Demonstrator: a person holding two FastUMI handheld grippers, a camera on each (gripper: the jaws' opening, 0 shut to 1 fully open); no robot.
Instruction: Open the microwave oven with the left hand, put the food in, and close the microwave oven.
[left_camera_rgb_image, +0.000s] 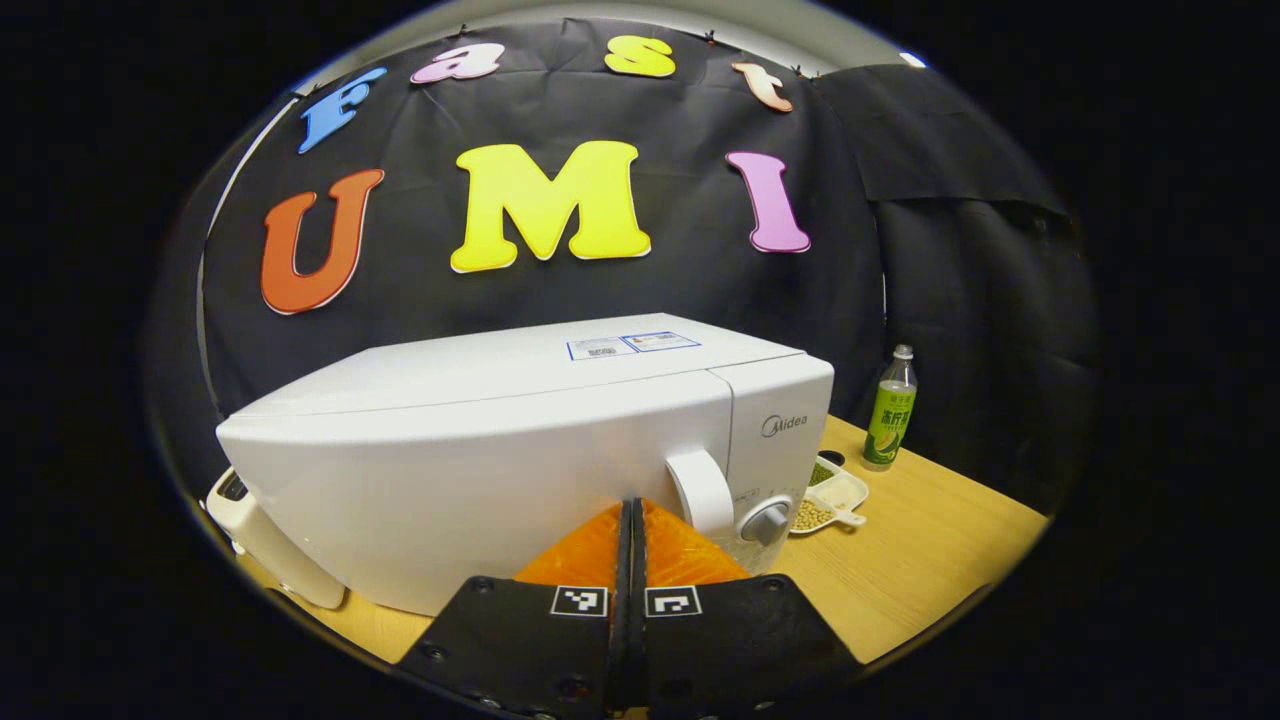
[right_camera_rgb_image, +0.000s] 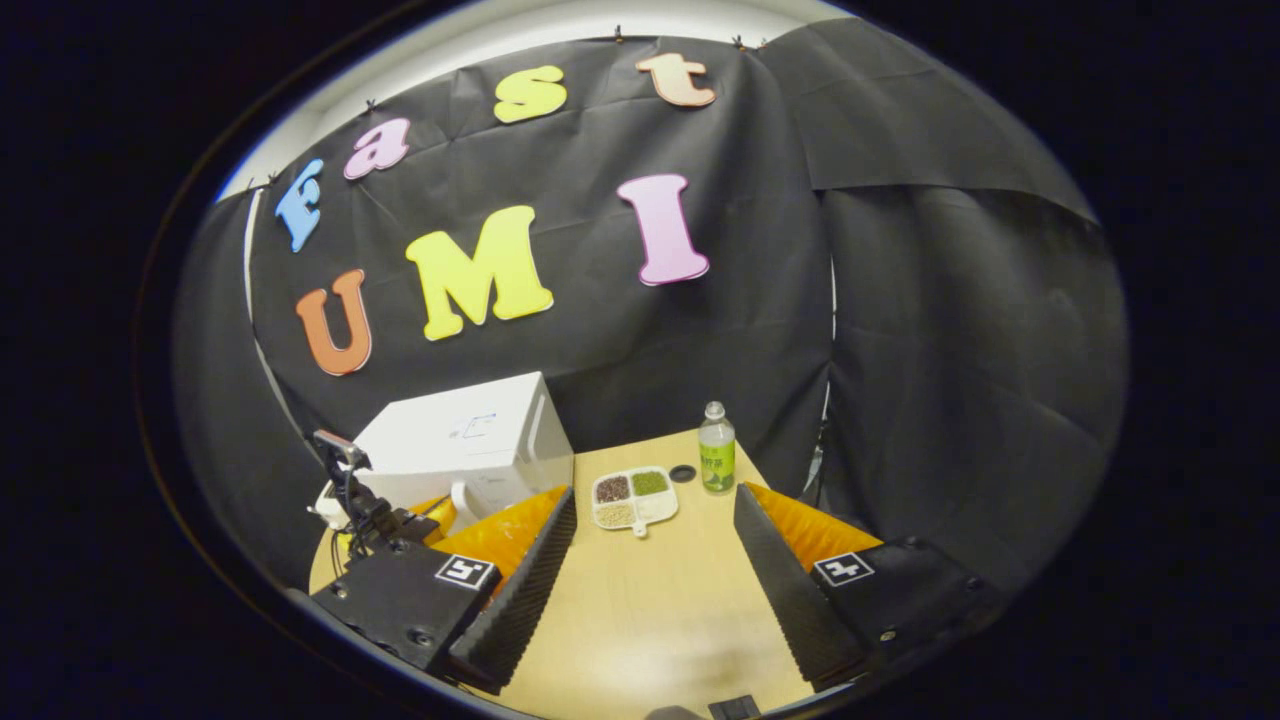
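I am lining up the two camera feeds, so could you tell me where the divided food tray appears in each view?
Left gripper view: the divided food tray lies right of centre on the wooden table, partly hidden behind the microwave oven's front corner.
Right gripper view: the tray lies near the middle, between the microwave and the green bottle.
Shared landmark: the green bottle, beyond the tray.

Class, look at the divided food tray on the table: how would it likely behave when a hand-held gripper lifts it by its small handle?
The divided food tray looks shallow, thin and rigid, so probably light. Its compartments hold loose grains, so tilting would likely spill them. Lifted by the small handle alone, it may droop or twist.
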